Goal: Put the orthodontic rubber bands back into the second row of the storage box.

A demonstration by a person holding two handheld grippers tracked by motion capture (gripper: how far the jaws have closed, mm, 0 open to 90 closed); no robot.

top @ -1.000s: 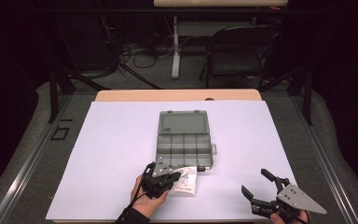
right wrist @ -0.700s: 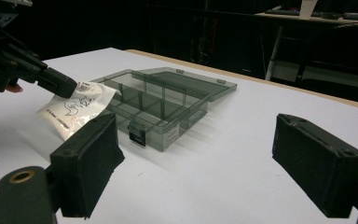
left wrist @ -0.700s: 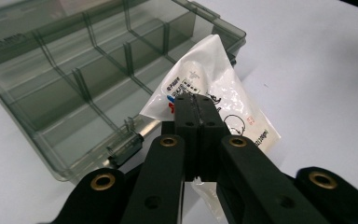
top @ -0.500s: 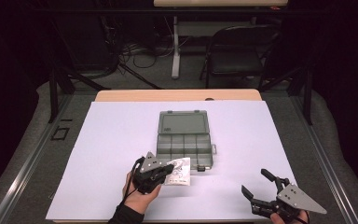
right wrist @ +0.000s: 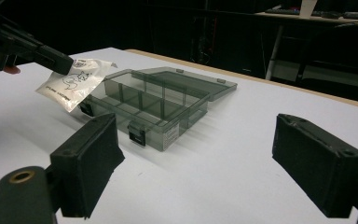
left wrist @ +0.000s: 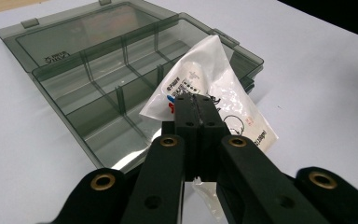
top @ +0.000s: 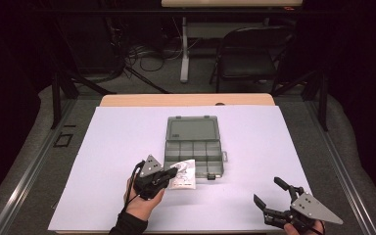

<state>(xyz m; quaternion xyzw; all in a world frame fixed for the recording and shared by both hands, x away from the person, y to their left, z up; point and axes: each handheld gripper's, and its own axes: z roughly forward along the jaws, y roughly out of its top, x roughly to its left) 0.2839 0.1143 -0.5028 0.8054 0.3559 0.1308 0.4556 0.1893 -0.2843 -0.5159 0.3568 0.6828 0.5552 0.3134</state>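
left hand-held gripper clamps white packet, now lifted to open box edge | right hand-held gripper open, idle | insertion likely next

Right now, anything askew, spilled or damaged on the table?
Nothing stands out. The grey organizer box sits open and square on the white sheet, compartments empty. The left gripper holds a white packet over the box's near edge. The right gripper is open and apart from it.
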